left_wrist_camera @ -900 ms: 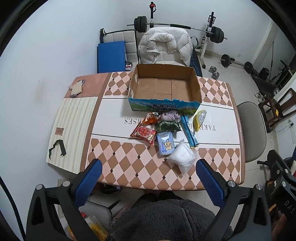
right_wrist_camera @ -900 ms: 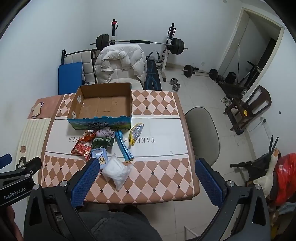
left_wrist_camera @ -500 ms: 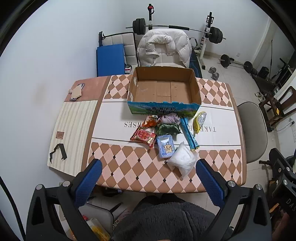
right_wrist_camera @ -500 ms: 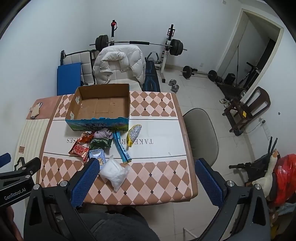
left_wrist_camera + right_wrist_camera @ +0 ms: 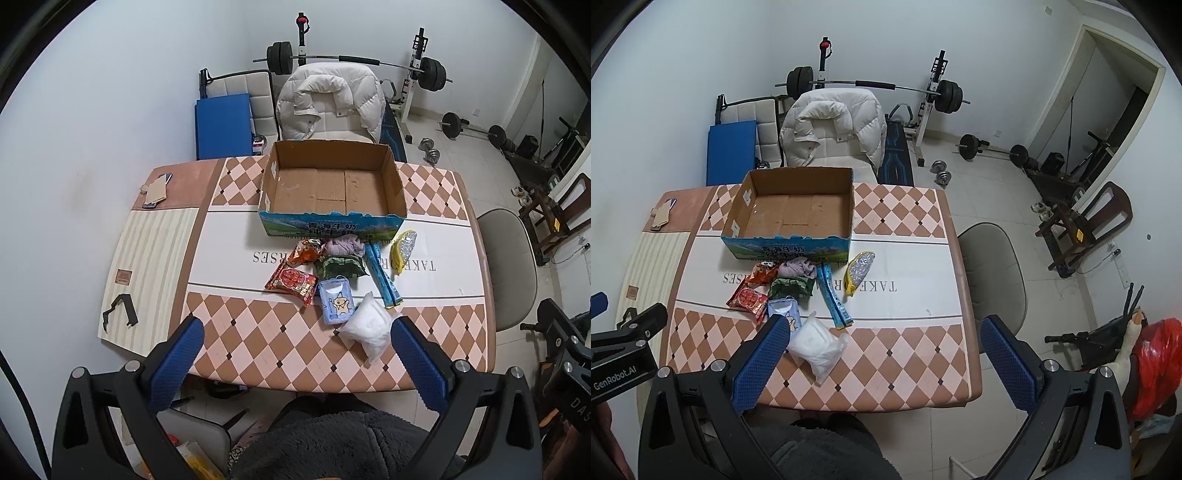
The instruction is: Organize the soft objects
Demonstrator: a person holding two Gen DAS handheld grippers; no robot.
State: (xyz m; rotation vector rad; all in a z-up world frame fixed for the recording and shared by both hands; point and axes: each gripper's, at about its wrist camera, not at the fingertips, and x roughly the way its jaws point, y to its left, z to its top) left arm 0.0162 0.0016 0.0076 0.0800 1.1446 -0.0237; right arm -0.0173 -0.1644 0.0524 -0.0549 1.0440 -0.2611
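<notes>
I hold my left gripper [image 5: 297,334] high above the near edge of the table with the brown-and-pink diamond-patterned cloth [image 5: 258,343], its blue-padded fingers spread wide with nothing between them; my right gripper [image 5: 881,341] hangs the same way, jaws fully apart and empty. In the left wrist view the open brown cardboard box with a blue printed front [image 5: 332,188] sits at twelve o'clock on the table, its inside bare. Just in front of it, toward six o'clock, the soft things lie in a loose cluster: an orange snack packet [image 5: 304,252] beside a crumpled lilac cloth [image 5: 345,245], a dark green wrapped packet [image 5: 340,266] below them, a red foil snack bag [image 5: 293,281] at about eight o'clock from the green one, and a pale blue tissue pack with a cartoon figure [image 5: 336,306] nearer me. A white puffy plastic bag [image 5: 369,328] lies closest, at about five o'clock from the tissue pack and touching it. A long blue stick-shaped packet [image 5: 382,275] runs along the cluster's right side, and a yellow-and-silver pouch [image 5: 404,249] lies at three o'clock, apart from the rest. Beyond the table, a white puffer jacket [image 5: 330,105] drapes over a chair. In the right wrist view the left gripper's black body shows at nine o'clock.
</notes>
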